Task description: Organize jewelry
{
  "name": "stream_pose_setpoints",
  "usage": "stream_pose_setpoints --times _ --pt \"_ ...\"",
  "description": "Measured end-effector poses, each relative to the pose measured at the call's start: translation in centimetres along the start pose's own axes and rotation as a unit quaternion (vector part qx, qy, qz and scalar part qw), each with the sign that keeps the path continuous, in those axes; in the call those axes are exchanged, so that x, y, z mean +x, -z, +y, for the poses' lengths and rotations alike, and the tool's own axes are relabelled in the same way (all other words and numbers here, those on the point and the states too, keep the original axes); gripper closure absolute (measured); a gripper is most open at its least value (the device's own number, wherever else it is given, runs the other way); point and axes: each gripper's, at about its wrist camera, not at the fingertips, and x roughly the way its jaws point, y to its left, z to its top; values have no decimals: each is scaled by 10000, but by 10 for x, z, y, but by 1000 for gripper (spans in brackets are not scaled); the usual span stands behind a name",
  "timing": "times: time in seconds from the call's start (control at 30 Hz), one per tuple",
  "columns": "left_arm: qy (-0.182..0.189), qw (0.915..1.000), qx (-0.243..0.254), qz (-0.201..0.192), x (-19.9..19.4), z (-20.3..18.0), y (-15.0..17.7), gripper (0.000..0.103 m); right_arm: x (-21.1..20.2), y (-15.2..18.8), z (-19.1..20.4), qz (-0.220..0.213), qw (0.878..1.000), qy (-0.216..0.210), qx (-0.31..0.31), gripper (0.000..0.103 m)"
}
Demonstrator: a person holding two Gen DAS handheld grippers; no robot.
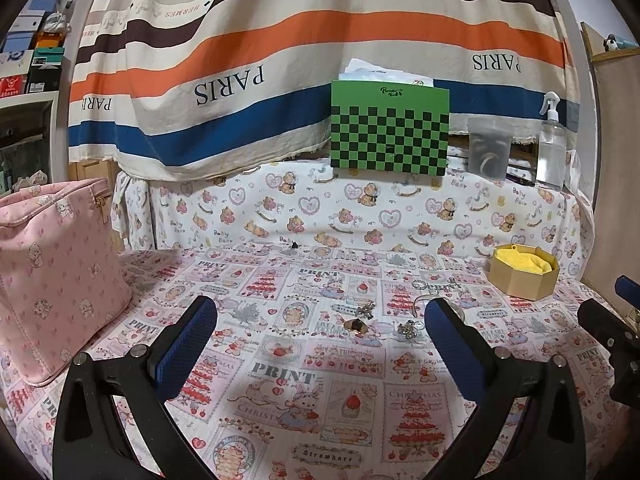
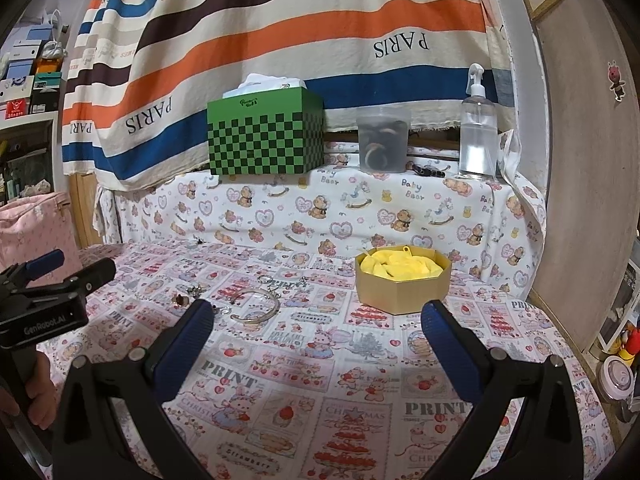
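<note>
Still at the start: both claws wide and empty, no piece picked yet.
Left gripper [image 1: 320, 320] faces small trinkets [image 1: 362, 320] left of the gold box [image 2: 402, 286]; silver bangle [image 2: 256, 306] nearer it; right gripper [image 2: 318, 320] needs a narrow, careful pinch.

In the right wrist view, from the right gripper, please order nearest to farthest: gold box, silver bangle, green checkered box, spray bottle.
From the right gripper:
1. silver bangle, front left.
2. gold box, front right.
3. green checkered box and spray bottle, back ledge; too close to rank.
</note>
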Motion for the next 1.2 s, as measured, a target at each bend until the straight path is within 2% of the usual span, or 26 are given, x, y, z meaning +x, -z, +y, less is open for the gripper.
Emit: stream_pose_setpoints --times 1.2 --pt "-44 9999 63 -90 -4 -2 -1 0 0 0 1 19 10000 -3 0 0"
